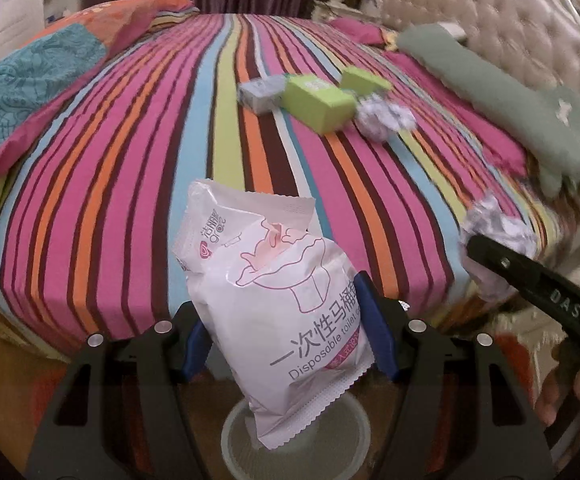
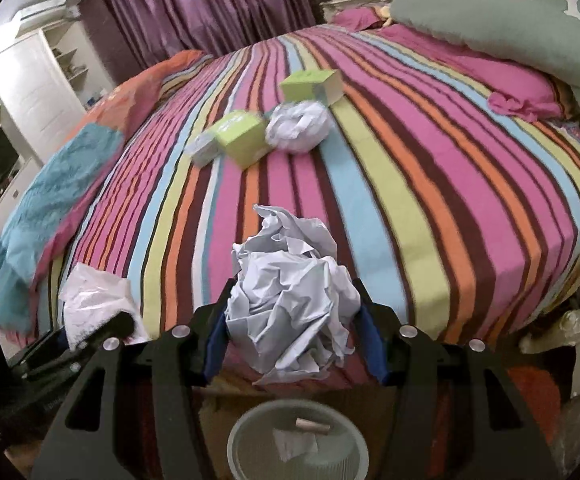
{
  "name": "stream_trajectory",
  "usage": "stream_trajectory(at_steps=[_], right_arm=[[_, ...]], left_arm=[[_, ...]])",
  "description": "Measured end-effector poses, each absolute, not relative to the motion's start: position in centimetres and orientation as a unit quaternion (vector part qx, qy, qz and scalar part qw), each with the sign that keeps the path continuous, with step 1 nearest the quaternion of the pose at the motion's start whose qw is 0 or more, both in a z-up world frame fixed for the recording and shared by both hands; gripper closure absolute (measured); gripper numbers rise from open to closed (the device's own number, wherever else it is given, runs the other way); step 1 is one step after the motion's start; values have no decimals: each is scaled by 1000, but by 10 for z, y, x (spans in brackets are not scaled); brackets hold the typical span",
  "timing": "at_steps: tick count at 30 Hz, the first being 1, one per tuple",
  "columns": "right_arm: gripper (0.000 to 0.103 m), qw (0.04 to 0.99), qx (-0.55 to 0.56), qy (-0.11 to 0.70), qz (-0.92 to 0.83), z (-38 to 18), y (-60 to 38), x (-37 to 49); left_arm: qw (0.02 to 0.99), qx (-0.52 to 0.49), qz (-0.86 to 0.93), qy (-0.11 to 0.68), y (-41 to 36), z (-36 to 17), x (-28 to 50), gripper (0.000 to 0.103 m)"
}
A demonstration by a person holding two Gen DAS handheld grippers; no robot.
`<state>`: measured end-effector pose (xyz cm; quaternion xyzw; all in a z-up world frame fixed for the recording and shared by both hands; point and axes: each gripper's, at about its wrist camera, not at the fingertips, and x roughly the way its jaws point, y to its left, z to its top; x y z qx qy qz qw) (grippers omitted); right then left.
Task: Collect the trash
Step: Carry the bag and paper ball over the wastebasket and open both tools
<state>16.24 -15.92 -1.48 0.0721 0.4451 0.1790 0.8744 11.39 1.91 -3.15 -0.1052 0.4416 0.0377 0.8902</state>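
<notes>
My left gripper is shut on a white toilet-seat-cover packet, held above a pale round bin on the floor. My right gripper is shut on a crumpled ball of white paper over the same bin, which holds a few scraps. On the striped bed lie two green boxes, a small grey box and another paper ball. In the left wrist view the right gripper's black arm and its paper show at right.
The striped bedspread fills both views. A folded teal and orange quilt lies at the left, a green pillow and tufted headboard at the right. Purple curtains hang behind. White cabinets stand far left.
</notes>
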Motion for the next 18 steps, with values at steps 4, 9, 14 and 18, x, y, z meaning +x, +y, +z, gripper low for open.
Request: stream_trajectory(at_steps=[4,9,14,18], right_arm=[[50,863,64,467,185,-30,-153,144],[50,849,49,495,180,-53,-149,124],[50,834,27,524,170,-75,-145,107],[50,816,28,552,168,-93,-144,99]], left_arm=[[880,-93,28,464,6,-51,93,39],[861,-96,31,499,-1,-80,73,39],[835,-116,27,536,-3,-109,59,39],[814,-139,33,563,2,-128,54,39]])
